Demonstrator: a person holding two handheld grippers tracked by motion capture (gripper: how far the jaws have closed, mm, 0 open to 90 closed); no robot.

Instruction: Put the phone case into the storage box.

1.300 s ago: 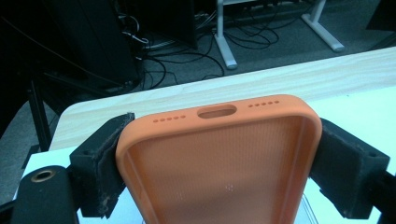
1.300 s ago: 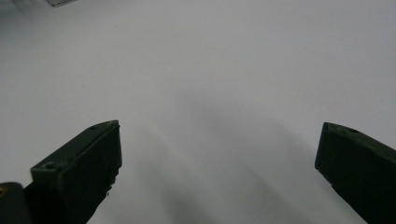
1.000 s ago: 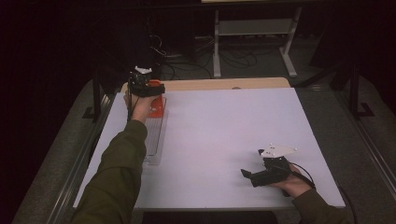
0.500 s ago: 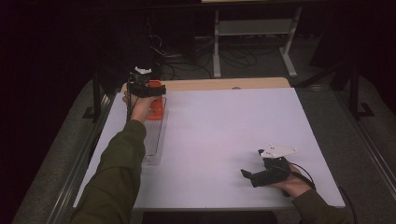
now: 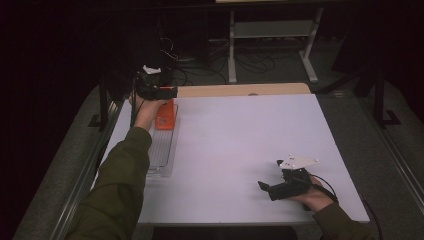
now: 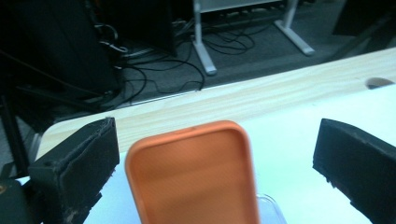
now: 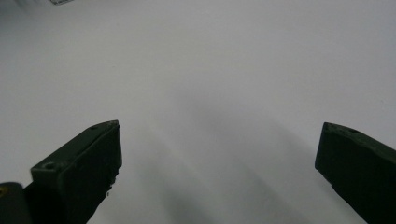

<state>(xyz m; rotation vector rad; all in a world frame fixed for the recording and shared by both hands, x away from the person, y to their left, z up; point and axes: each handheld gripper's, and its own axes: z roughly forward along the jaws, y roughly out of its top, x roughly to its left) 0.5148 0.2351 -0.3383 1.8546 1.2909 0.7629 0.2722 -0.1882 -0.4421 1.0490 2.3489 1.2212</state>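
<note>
Between the left gripper's (image 6: 212, 154) just-widened jaws stands an ungripped orange case (image 6: 194, 175); the right gripper's (image 7: 219, 158) gape.

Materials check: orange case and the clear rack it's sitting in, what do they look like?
Orange case: looks like matte silicone or soft rubber; rounded corners, raised lip, no glare. Could be soft-touch plastic.
Clear rack: seemingly transparent hard plastic; the white table shows through it, and fine ribs and glossy edges catch light. Acrylic or not, can't tell.

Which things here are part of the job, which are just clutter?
In the job:
- orange phone case
- clear rack it stands in
- left gripper, jaws just opened, case between them, not pressed

Just lying about:
- right gripper, open
- cables on floor
- white stand
</note>
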